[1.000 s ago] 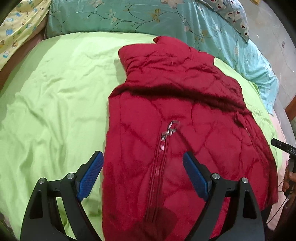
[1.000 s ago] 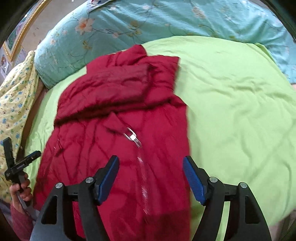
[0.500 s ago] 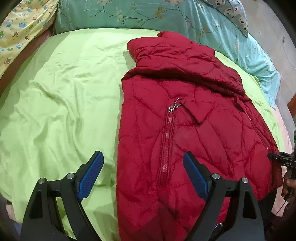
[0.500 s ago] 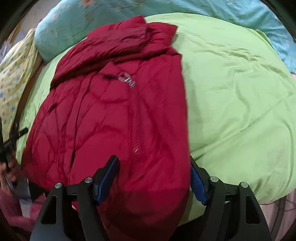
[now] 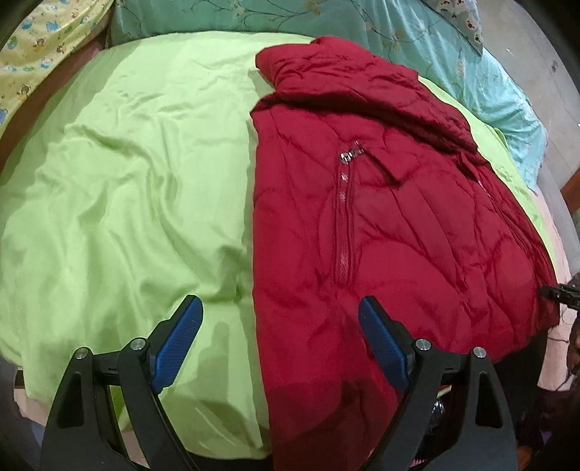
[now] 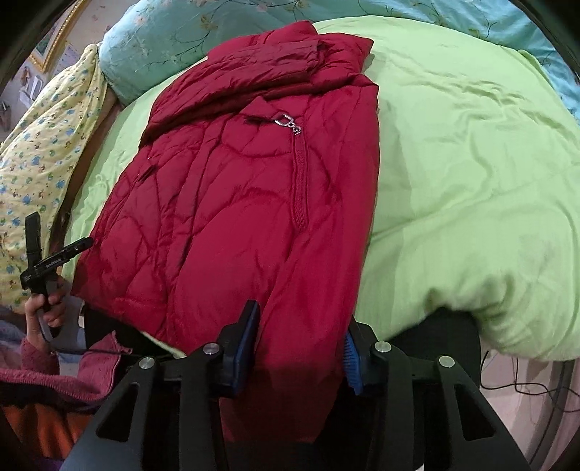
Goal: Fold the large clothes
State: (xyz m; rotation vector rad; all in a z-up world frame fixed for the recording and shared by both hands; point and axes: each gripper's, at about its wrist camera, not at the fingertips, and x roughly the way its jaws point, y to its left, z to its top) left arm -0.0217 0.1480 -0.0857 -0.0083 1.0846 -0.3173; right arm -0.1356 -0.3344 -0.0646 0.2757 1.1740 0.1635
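A red quilted jacket lies zipped on the green bedsheet, collar toward the pillows, hem hanging over the near bed edge. My left gripper is open above the jacket's lower left edge, with one pad over the sheet and the other pad over the fabric, neither touching. In the right wrist view the same jacket runs down between the jaws of my right gripper. Those jaws are closing, and their blue pads pinch the bunched hem on both sides.
Teal floral pillows line the far side of the bed, with a yellow patterned pillow at the corner. A hand in a pink sleeve grips a black handle left of the jacket. Cables lie on the floor past the bed edge.
Both views have drawn back toward the near bed edge. The right jaws have narrowed from wide apart onto the jacket's hem. The left jaws keep the same width.
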